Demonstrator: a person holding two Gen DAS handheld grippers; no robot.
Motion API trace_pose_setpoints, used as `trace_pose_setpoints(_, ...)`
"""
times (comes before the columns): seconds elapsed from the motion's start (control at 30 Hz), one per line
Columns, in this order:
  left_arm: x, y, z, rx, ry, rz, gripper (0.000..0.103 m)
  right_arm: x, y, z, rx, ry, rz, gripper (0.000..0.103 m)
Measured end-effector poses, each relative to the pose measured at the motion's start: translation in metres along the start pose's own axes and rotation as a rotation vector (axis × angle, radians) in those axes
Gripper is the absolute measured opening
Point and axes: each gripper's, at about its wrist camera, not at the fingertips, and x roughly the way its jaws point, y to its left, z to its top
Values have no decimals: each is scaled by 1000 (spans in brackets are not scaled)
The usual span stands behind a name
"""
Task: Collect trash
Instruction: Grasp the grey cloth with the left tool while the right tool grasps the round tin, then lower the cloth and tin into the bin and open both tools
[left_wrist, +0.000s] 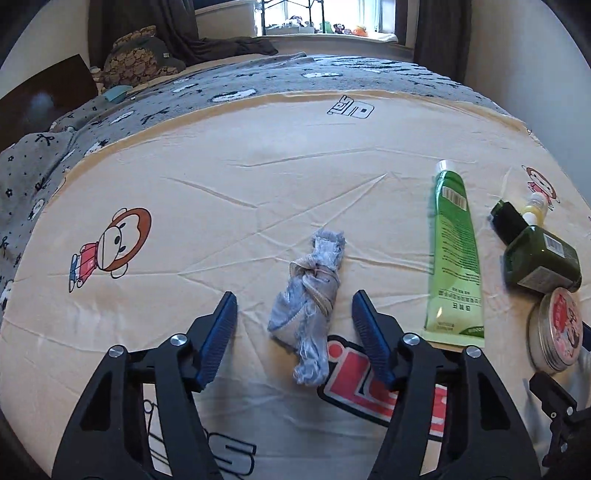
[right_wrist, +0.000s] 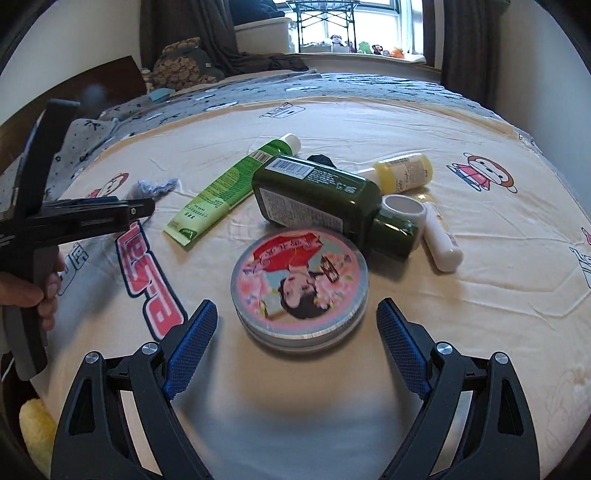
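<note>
**Grey rag between our left fingers, round tin ahead of our right**

Our left gripper (left_wrist: 293, 308) hangs over the cream printed sheet (left_wrist: 221, 192) on the bed, its blue fingers (left_wrist: 218, 336) set at a middling width on either side of a knotted grey rag (left_wrist: 308, 299). The rag lies on the sheet in the gap between them, its frayed end pointing away from us; the pads do not touch it. Beyond our right-hand finger lies a green tube (left_wrist: 452, 254), cap away from us, and further to that side a dark green bottle (left_wrist: 535, 254) and a round tin (left_wrist: 554, 328).

Our right gripper (right_wrist: 297, 319) stands with its fingers (right_wrist: 194, 343) wide apart and nothing between the pads. The round tin (right_wrist: 299, 284), with a pink picture on its lid, lies just ahead of the fingertips, centred on the gap. Behind it the dark green bottle (right_wrist: 321, 195) lies on its side, touching the tin's far edge. Next to the bottle lie a yellow jar (right_wrist: 404, 171) and a white tube (right_wrist: 441, 236); the green tube (right_wrist: 229, 184) slants off toward our left finger's side.
</note>
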Motion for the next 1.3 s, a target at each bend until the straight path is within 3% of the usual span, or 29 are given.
trace_pose_setpoints(0.07, 4, 0, 2, 1, -1, -12, 50, 4, 1, 4, -4, 0, -7, 88)
trace_pose_setpoints(0.1, 4, -1, 3, 6, -3, -21, 39, 5, 1, 6, -5, -1, -10, 86)
trace_pose_setpoints(0.17, 3, -3, 4, 16, 2, -31, 28, 7, 1, 9, -1, -1, -29, 71)
trace_pose_setpoints(0.2, 3, -4, 4, 21, 4, -27, 26, 7, 0, 8, -1, -1, -29, 71)
trace_pose_setpoints(0.4, -17, -8, -8, 27, 5, -42, 24, -3, 0, 0, -27, 1, -33, 71)
trace_pose_setpoints(0.67, -75, -29, -43, 68, -63, -81, 23, -33, -12, -27, -43, 4, -11, 71)
trace_pose_setpoints(1.1, -172, -97, -139, 159, -188, -217, 23, -128, -33, -82, -81, -87, -16, 71)
trace_pose_setpoints(1.3, -189, -120, -195, 212, -151, -274, 24, -150, -45, -128, -60, -56, 28, 71)
